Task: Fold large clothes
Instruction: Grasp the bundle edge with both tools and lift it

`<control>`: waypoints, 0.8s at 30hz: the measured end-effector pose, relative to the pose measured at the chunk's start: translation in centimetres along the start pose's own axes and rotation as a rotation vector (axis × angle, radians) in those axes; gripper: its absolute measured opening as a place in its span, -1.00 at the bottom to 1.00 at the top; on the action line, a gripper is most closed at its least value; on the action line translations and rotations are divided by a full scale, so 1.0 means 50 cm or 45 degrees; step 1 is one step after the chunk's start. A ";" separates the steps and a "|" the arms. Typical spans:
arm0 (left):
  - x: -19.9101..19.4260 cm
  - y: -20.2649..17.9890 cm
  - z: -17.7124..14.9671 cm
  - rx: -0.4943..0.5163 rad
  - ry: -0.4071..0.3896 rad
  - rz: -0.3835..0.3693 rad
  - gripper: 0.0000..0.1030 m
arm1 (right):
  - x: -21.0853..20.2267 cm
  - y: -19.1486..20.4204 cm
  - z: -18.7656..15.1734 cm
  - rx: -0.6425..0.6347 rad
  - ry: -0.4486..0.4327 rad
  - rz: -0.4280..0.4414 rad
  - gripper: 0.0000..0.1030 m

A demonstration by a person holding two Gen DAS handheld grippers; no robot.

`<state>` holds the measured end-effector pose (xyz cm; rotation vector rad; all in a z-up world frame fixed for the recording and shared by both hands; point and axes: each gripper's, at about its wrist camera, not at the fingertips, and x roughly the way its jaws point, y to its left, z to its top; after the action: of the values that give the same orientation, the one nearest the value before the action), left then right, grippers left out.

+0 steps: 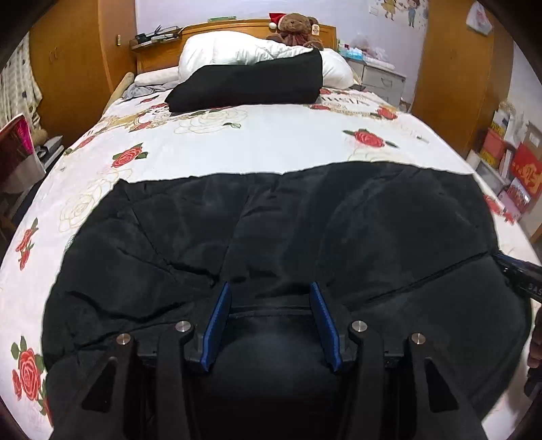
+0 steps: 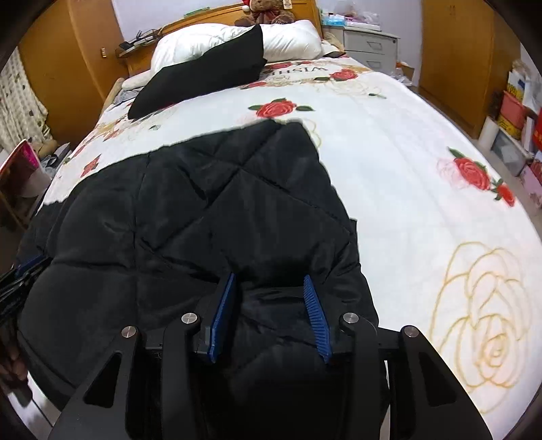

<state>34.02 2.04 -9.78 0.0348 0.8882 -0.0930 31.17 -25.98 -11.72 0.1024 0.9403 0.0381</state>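
A black quilted padded jacket (image 1: 338, 220) lies spread across the near half of a rose-print bed (image 1: 271, 142). Its near edge is lifted up close to both cameras. My left gripper (image 1: 270, 286) has its blue pads on either side of a thick bulge of the jacket's hem and is shut on it. In the right wrist view the jacket (image 2: 203, 203) runs away to a far corner, with the bed sheet (image 2: 423, 169) bare to its right. My right gripper (image 2: 269, 277) is likewise shut on a puffy fold of the jacket's near edge.
A folded black garment (image 1: 250, 84) leans on white pillows (image 1: 237, 50) at the headboard, with a teddy bear (image 1: 298, 28) behind. Wooden wardrobes (image 1: 450, 67) stand at both sides. Boxes (image 1: 515, 162) line the floor on the right, and a bedside drawer unit (image 2: 369, 47) stands by the headboard.
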 end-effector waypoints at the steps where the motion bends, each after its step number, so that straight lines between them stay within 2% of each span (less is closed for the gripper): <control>1: 0.006 -0.002 0.000 -0.004 0.004 0.005 0.02 | -0.001 0.000 -0.007 -0.018 -0.009 -0.009 -0.19; 6: -0.012 -0.001 0.019 0.000 0.032 0.007 -0.03 | -0.030 0.002 0.013 0.002 -0.017 -0.031 -0.20; 8: -0.045 0.016 0.036 -0.010 -0.015 -0.027 -0.04 | -0.064 0.001 0.024 0.007 -0.080 -0.009 -0.20; 11: -0.063 0.059 0.063 -0.001 -0.090 0.048 -0.04 | -0.080 0.001 0.058 0.025 -0.129 0.039 -0.20; 16: 0.011 0.153 0.074 -0.060 -0.018 0.172 -0.03 | -0.009 0.017 0.090 -0.027 -0.074 0.005 -0.20; 19: 0.045 0.175 0.063 -0.054 -0.010 0.174 0.01 | 0.042 -0.003 0.087 -0.026 -0.032 -0.020 -0.25; 24: 0.079 0.173 0.053 -0.072 -0.022 0.161 0.01 | 0.077 -0.017 0.079 0.002 -0.029 -0.029 -0.26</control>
<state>39.36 10.23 -11.26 0.0375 0.8692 0.0499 36.63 -26.80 -12.60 0.0933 0.9187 0.0154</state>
